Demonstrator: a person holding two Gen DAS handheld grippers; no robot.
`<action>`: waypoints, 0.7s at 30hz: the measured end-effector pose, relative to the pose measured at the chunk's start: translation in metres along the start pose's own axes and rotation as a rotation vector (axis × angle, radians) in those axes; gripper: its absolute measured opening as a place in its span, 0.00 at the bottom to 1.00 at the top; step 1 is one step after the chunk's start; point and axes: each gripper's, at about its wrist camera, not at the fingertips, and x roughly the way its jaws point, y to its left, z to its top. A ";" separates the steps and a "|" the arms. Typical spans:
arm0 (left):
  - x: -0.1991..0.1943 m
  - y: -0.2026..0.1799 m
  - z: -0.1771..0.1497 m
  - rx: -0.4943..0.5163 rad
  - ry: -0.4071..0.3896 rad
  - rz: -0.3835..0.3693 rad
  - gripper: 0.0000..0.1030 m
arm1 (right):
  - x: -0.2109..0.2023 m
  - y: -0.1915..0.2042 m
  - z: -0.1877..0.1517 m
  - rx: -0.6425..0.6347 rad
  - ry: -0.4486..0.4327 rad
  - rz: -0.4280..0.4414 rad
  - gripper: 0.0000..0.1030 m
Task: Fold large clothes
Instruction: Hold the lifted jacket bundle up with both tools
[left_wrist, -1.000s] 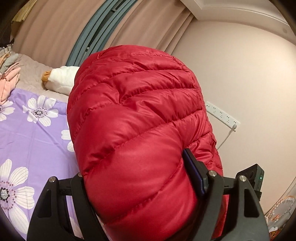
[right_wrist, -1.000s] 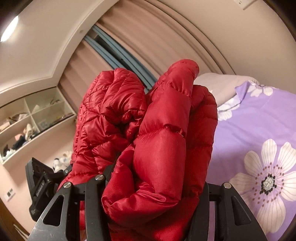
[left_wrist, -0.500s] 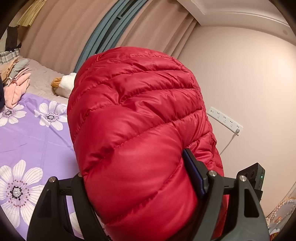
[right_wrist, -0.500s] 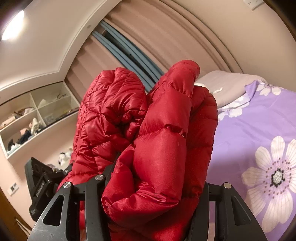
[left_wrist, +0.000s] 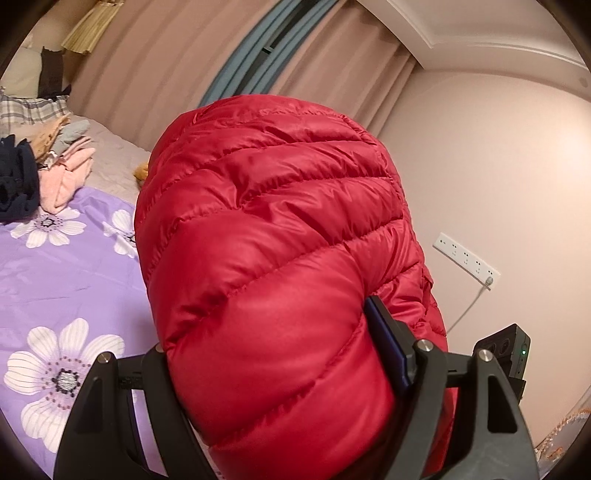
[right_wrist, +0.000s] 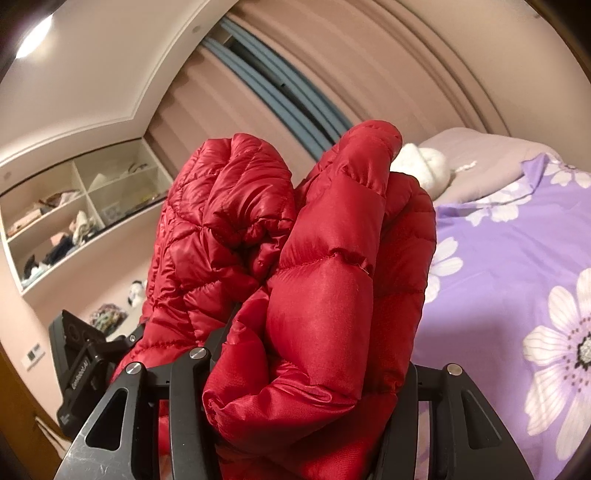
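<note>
Gripping puffy fabric, both sets of jaws are clamped on the red down jacket (left_wrist: 280, 258): the left gripper (left_wrist: 284, 376) squeezes a wide quilted roll that fills the gap between its jaws, the right gripper (right_wrist: 306, 402) pinches a bunched, layered edge. The jacket hangs in the air ahead of the jaws, above the floral bedspread (right_wrist: 517, 266). Slick shell and springy fill could let the bunched layers creep out of the right jaws, dropping that side and spoiling the fold.

open purple bedspread (left_wrist: 55, 280) ahead (clothes pile (left_wrist: 55, 173) at far end)
</note>
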 end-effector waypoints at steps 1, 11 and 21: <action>-0.003 0.005 0.002 -0.006 -0.004 0.005 0.75 | 0.002 0.002 0.000 -0.004 0.005 0.004 0.49; -0.026 0.032 0.011 -0.030 -0.043 0.061 0.75 | 0.025 0.018 -0.002 -0.026 0.056 0.051 0.49; -0.046 0.051 0.018 -0.056 -0.073 0.108 0.75 | 0.041 0.034 -0.003 -0.047 0.105 0.091 0.49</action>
